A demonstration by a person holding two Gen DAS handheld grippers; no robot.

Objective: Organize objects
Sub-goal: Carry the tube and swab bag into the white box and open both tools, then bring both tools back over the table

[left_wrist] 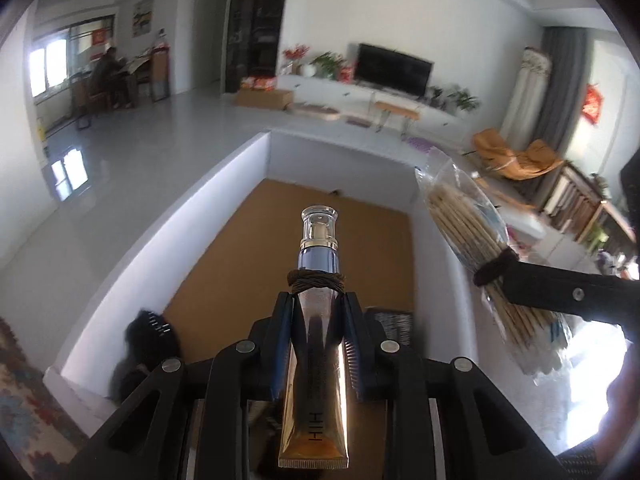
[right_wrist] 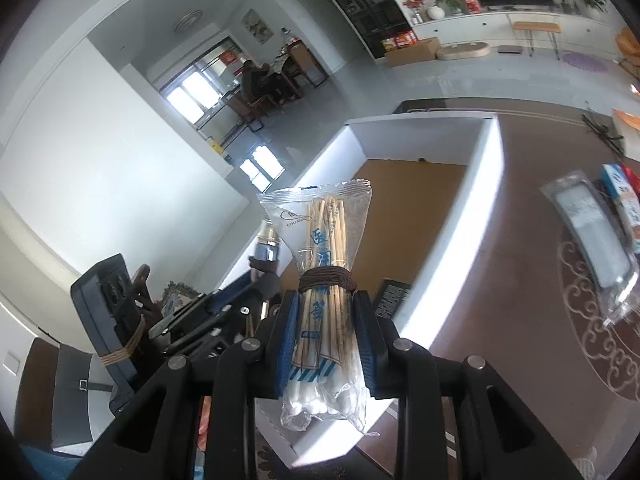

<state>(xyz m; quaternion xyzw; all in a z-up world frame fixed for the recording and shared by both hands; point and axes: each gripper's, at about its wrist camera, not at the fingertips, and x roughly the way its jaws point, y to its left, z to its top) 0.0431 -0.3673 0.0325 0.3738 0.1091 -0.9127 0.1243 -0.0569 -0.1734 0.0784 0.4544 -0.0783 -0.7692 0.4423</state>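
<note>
- The left gripper [left_wrist: 318,312] has its fingers clamped on a gold cosmetic tube [left_wrist: 316,360], cap pointing forward past the fingertips. That likely keeps the cap end free to go in first.
- Ahead of and below those fingers lies the white box [left_wrist: 224,184], its brown floor mostly bare; a dark item sits at its near left corner.
- The right gripper [right_wrist: 326,320] is closed around a bagged cotton swab bundle [right_wrist: 326,280], gripped just behind its brown band, over the box's near wall.
- Both items appear poised for placing inside.
</note>
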